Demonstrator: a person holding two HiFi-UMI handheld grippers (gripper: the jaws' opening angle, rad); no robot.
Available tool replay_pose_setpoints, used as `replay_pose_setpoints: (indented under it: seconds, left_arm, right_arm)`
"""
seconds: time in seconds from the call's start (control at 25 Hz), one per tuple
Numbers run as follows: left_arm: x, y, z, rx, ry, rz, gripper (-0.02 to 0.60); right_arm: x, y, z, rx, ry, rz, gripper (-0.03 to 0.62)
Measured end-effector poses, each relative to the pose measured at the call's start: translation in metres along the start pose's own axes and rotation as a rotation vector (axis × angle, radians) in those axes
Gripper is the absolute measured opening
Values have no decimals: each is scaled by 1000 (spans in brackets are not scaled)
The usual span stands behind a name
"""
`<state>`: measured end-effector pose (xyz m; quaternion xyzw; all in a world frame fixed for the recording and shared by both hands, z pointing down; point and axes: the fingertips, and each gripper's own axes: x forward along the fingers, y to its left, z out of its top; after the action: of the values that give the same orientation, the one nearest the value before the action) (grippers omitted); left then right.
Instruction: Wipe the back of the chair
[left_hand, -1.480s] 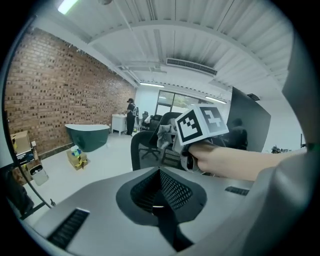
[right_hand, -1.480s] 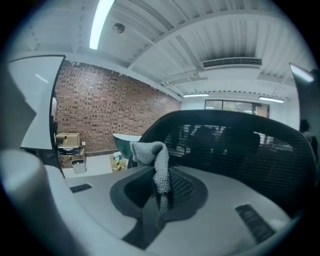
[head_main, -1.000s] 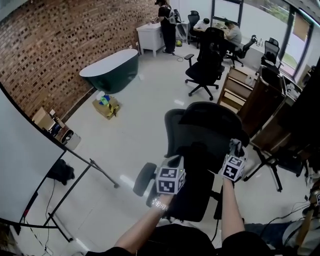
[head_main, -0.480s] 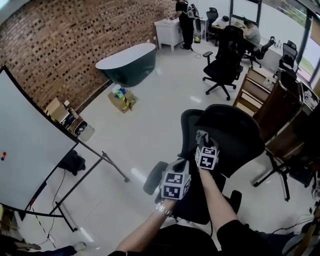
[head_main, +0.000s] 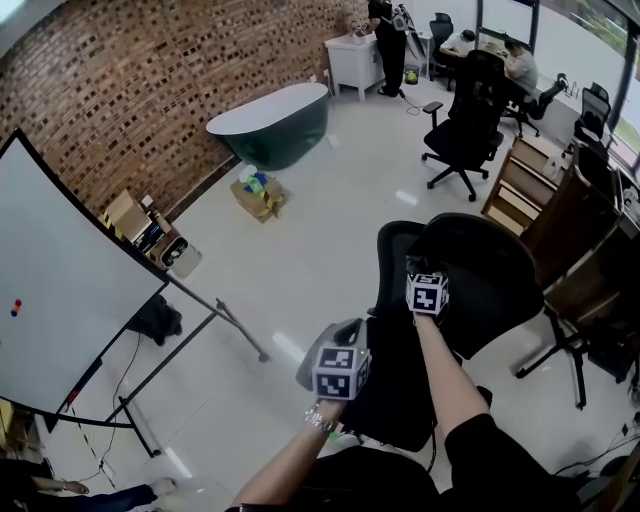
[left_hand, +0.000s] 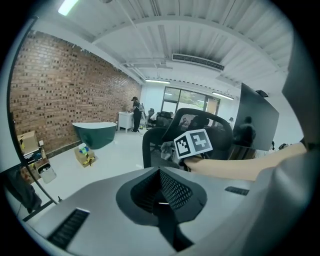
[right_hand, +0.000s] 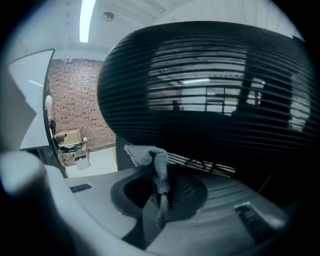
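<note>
Right tongs (head_main: 420, 272) have slid left across chair (head_main: 490, 270) back since 1 s ago and now sit at its left part, by the headrest. They pinch a grey cloth (right_hand: 156, 162), bunched close to the mesh; can't tell if it touches. R forearm stretched fwd over the seat. Left tongs (head_main: 343, 345) pressed together, nothing in them, held low, nearer, left of chair. L arm bent, watch (head_main: 320, 418) on wrist. B/w square markers on both cubes.
</note>
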<state>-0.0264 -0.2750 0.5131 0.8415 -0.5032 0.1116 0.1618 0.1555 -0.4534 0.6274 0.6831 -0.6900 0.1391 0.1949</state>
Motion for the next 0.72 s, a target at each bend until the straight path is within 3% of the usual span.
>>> replay_pose_setpoints:
  seconds: [0.12, 0.48, 0.6, 0.72]
  left_arm:
    - [12, -18, 4, 3, -3, -50, 3]
    - [37, -98, 8, 32, -5, -223, 3]
    - [40, -107, 6, 36, 1, -241, 3]
    - [35, -108, 1, 37, 8, -238, 3]
  right_arm:
    - [-22, -48, -15, 1, 4, -65, 52]
    - [-153, -267, -108, 49, 92, -464, 52]
    - [-173, -284, -123, 153, 101, -496, 52]
    - [-159, -245, -122, 178, 83, -423, 52]
